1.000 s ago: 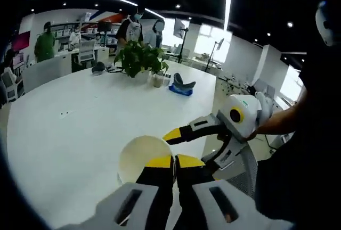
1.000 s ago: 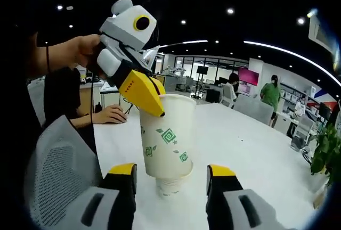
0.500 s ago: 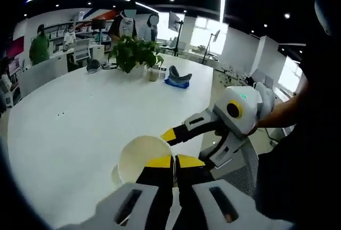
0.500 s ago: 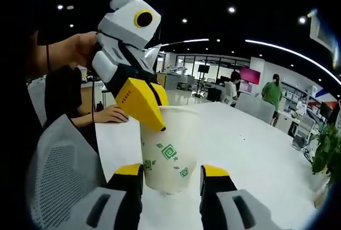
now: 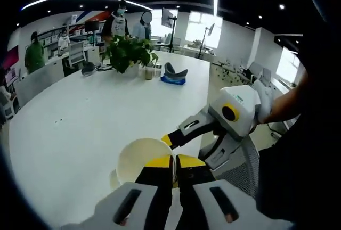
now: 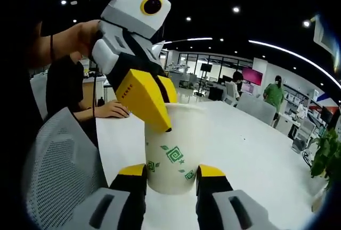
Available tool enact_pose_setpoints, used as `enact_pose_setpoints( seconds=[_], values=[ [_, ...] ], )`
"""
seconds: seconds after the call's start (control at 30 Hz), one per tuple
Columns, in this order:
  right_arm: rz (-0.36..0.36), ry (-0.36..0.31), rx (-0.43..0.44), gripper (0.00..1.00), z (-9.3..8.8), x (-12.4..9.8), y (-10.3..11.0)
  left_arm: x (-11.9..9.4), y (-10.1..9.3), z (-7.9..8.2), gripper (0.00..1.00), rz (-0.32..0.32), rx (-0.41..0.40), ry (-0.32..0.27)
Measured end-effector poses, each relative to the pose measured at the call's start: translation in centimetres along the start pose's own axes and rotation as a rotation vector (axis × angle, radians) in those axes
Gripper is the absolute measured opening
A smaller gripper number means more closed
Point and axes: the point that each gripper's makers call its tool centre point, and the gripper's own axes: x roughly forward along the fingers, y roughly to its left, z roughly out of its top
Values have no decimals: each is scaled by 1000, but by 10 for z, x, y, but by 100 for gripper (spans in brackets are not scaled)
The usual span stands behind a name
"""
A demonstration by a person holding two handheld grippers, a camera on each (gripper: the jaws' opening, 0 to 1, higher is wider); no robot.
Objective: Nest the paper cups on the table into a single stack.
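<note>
A white paper cup (image 6: 173,145) with green square swirls stands on the white table (image 5: 80,113), its open mouth (image 5: 139,158) facing up. A second rim (image 5: 113,178) peeks out under it, so it sits nested in another cup. My left gripper (image 5: 173,162) is shut on the cup's near rim, and it comes down from the upper left as the left gripper (image 6: 162,123). My right gripper (image 6: 171,171) has its yellow tips pressed against both sides of the cup low down. It reaches in from the right as the right gripper (image 5: 184,144).
A potted plant (image 5: 128,54), small jars and a blue object (image 5: 175,75) stand at the table's far side. A grey mesh chair (image 6: 53,161) is beside the table edge, where a seated person's hand (image 6: 109,114) rests. Several people stand in the office behind.
The upper cup has come down over the lower cup, which was showing beneath it. The right gripper's jaws have closed in from a wide gap onto the cup's sides.
</note>
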Motion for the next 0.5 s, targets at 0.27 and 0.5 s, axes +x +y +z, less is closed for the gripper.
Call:
enact_pose_setpoints(
  seconds=[0.27, 0.5],
  values=[
    [-2, -16, -18, 34, 3, -1, -1, -14, 14, 14, 20, 40, 11, -47],
    [-7, -13, -25, 34, 0, -3, 0, -29, 28, 20, 28, 52, 11, -78]
  ],
)
